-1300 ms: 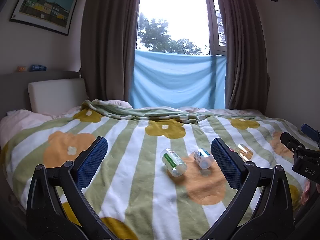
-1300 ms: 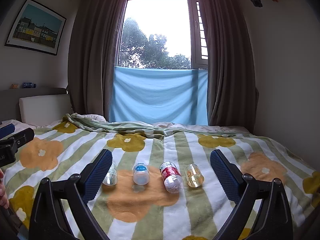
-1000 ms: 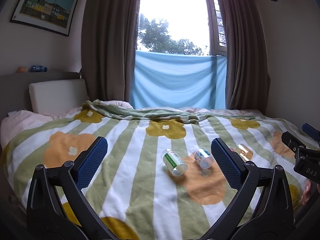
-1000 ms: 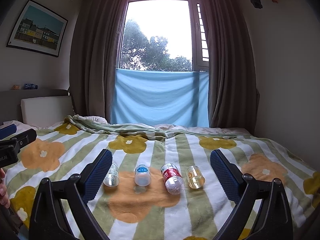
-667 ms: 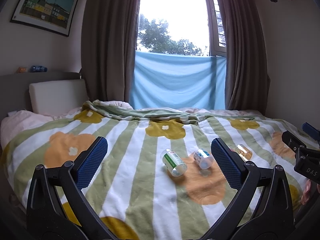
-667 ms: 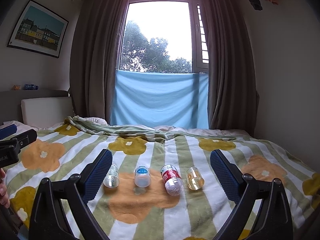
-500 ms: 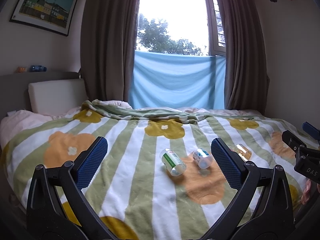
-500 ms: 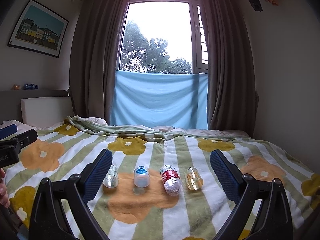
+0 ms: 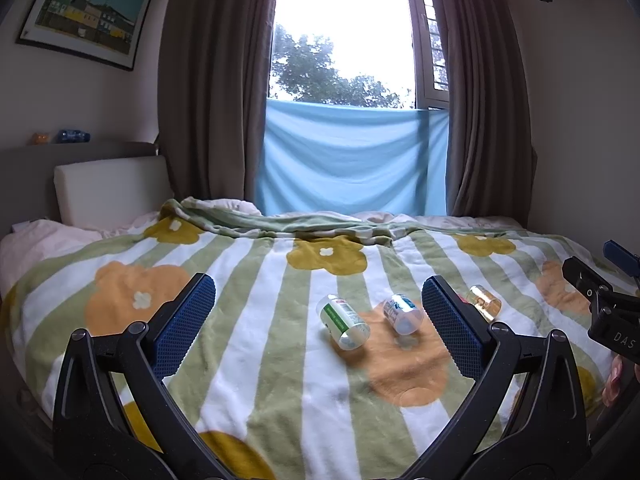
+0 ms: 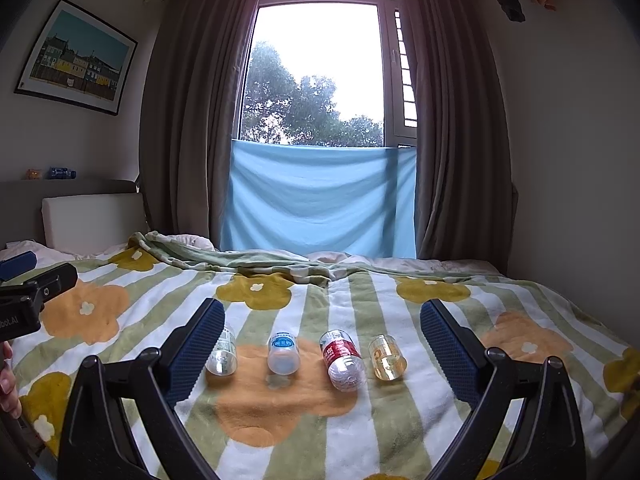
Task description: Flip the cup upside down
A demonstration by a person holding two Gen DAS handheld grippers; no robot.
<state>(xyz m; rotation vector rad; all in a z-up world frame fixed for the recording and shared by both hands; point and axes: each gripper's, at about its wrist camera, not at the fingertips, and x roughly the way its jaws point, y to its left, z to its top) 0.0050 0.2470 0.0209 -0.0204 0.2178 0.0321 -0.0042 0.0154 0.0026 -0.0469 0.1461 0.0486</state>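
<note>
Little is changing since earlier: the right gripper (image 10: 320,344) and left gripper (image 9: 318,320) are hovering with jaws wide apart, while four cups (image 10: 283,354) are lying sideways on the blanket (image 10: 360,432).

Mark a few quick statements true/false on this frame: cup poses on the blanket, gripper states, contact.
1. Four cups lie in a row on the blanket. True: the green-label cup, blue-label cup, red-label cup and amber cup.
2. The red-label cup stands upright. False: it lies on its side, like the others.
3. The right gripper is shut on the amber cup. False: its jaws are wide open and hold nothing.
4. The left gripper is open and empty. True.
5. The blue-label cup lies between the green-label and red-label cups. True.
6. The cups lie on a bare wooden table. False: they lie on a striped floral blanket on a bed.
</note>
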